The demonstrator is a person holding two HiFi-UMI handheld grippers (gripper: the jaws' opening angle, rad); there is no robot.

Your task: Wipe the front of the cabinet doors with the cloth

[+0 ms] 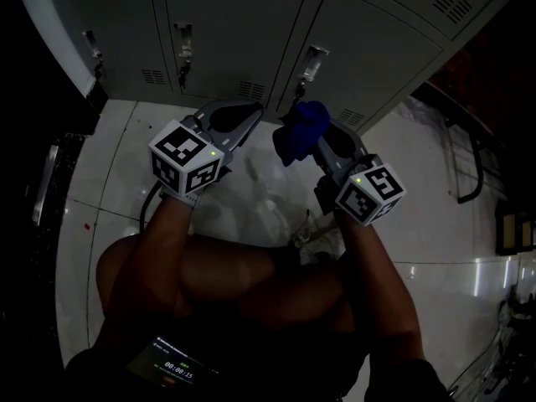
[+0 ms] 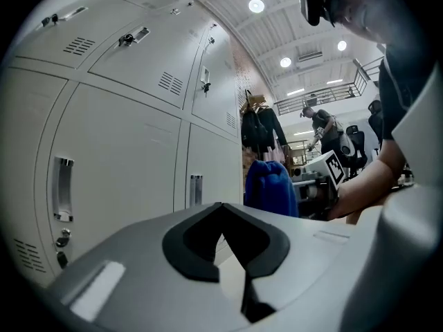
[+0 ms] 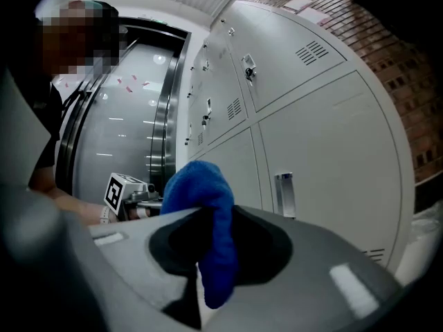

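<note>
right tongs [image 3: 208, 251] clamping cloth [image 3: 199, 185], near cabinet doors [image 1: 234, 23], left tongs [image 2: 223, 235] closed

Two hand-held tools in pale grey moulded plastic: left gripper [image 2: 225, 244] and right gripper [image 3: 214, 251], both with black-lined jaw faces. At the near end of each, a white block printed with black square markers, left marker cube [image 1: 186, 159] and right marker cube [image 1: 373, 193], each with a small green lamp. Dark short-sleeved top; small lit screen [image 1: 172, 367] at the chest.
</note>
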